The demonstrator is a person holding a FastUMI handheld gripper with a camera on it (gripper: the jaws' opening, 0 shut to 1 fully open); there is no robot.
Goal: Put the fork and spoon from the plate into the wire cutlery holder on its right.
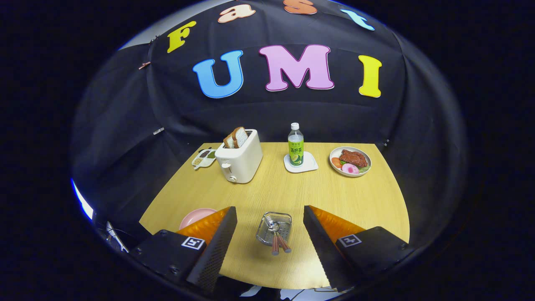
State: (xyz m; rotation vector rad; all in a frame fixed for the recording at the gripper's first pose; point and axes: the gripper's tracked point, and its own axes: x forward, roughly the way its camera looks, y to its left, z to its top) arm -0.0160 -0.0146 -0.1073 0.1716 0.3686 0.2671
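Hovering wide open and empty over the near table (376, 196) edge, the gripper (269, 234) is framing the wire cutlery holder (274, 228) between its fingers. Two brown-handled utensils (279, 243) are standing tilted inside it. The pink plate (194, 217) is sitting left, partly behind the left finger.

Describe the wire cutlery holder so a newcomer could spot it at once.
Start at the light wooden table and come to its near edge, well in front of the white toaster. There, between the fingers of the open claw, sits a small silver wire cutlery holder, right of the pink plate. Unlike its neighbours, it is see-through mesh with two brown-handled utensils poking out.
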